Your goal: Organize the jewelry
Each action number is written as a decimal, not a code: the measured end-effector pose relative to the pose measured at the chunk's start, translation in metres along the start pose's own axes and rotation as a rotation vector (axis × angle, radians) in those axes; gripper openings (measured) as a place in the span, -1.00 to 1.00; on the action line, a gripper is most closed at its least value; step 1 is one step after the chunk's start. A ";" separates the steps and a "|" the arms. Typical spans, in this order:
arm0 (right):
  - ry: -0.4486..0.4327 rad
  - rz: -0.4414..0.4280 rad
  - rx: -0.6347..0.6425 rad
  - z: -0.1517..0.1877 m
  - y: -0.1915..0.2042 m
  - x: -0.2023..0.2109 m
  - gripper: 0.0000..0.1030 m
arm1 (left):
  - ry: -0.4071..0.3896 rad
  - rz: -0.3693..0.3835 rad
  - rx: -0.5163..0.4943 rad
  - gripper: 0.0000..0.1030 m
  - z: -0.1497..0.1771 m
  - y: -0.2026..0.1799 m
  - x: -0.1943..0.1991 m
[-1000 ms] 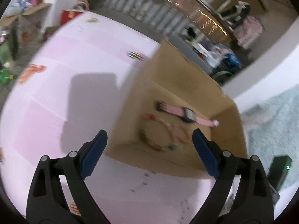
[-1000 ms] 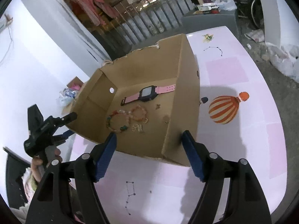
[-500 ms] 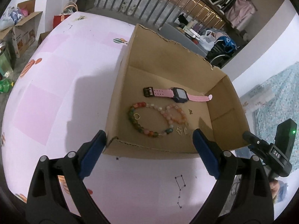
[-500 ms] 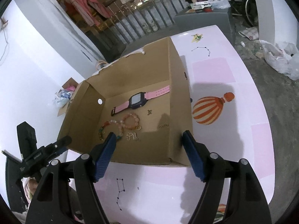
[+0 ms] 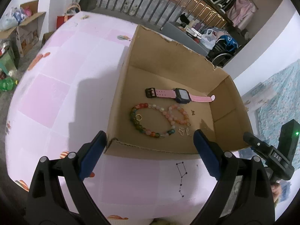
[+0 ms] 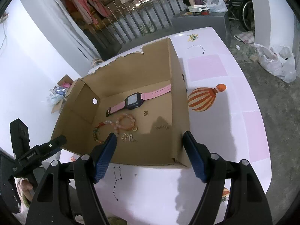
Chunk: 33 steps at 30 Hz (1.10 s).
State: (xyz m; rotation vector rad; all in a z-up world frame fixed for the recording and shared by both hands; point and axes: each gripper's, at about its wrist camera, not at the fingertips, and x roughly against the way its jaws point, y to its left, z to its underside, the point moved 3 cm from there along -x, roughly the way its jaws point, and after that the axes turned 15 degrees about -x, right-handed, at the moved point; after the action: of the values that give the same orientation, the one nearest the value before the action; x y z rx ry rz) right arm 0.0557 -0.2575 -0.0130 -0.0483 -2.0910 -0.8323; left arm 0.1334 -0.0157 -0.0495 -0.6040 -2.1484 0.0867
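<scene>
An open cardboard box (image 5: 163, 60) (image 6: 180, 116) sits on the pink table (image 5: 56, 86). On its floor lie a pink-strapped watch (image 5: 180, 95) (image 6: 134, 101), a large multicoloured bead bracelet (image 5: 148, 120) (image 6: 97, 133), a smaller orange bead bracelet (image 5: 178, 114) (image 6: 125, 121), a gold ring (image 5: 138, 117), small metal charms (image 5: 184, 131) (image 6: 128, 136), a butterfly piece (image 6: 145, 113) and a fine chain (image 6: 162, 127). My left gripper (image 5: 150, 136) hangs open over the box's near wall. My right gripper (image 6: 149, 137) is open at the near right corner. Neither holds anything.
The table's print shows an orange striped balloon (image 6: 201, 99) right of the box and star patterns (image 5: 181, 176). The other gripper's body shows at each view's edge (image 5: 271, 153) (image 6: 37, 151). A railing (image 5: 150, 1), boxes and bags surround the table.
The left view swung and steadied, bringing the box to its centre and the right gripper's body into view. In the right view the box and balloon slid slightly left. Both grippers stayed open.
</scene>
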 end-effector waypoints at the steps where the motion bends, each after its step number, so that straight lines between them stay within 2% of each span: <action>1: -0.003 -0.004 -0.001 0.000 0.000 0.003 0.40 | -0.015 -0.030 -0.013 0.73 -0.001 -0.002 0.005; 4: -0.052 0.035 0.025 0.004 0.004 0.017 0.43 | -0.073 -0.149 -0.062 0.76 -0.001 -0.006 0.024; 8: -0.151 0.107 0.099 0.017 0.014 0.043 0.64 | -0.104 -0.311 -0.122 0.77 0.001 -0.014 0.045; 11: -0.236 0.156 0.152 0.027 0.025 0.064 0.81 | -0.121 -0.367 -0.153 0.83 0.004 -0.021 0.059; 14: -0.350 0.206 0.217 0.038 0.038 0.083 0.88 | -0.133 -0.405 -0.177 0.84 0.008 -0.031 0.070; 19: -0.447 0.287 0.259 0.045 0.051 0.096 0.88 | -0.140 -0.399 -0.196 0.84 0.013 -0.045 0.080; 22: -0.473 0.314 0.265 0.046 0.057 0.100 0.88 | -0.124 -0.450 -0.226 0.84 0.013 -0.053 0.081; 25: -0.492 0.337 0.243 0.044 0.060 0.105 0.88 | -0.094 -0.469 -0.274 0.84 0.013 -0.062 0.080; 29: -0.473 0.340 0.237 0.046 0.062 0.106 0.88 | -0.050 -0.432 -0.257 0.84 0.014 -0.062 0.076; 33: -0.391 0.368 0.215 0.048 0.058 0.095 0.88 | 0.002 -0.381 -0.184 0.84 0.018 -0.056 0.068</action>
State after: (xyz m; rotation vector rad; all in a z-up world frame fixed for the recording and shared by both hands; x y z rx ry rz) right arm -0.0197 -0.2090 0.0688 -0.4989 -2.4210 -0.3926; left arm 0.0634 -0.0316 0.0053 -0.2868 -2.2466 -0.3218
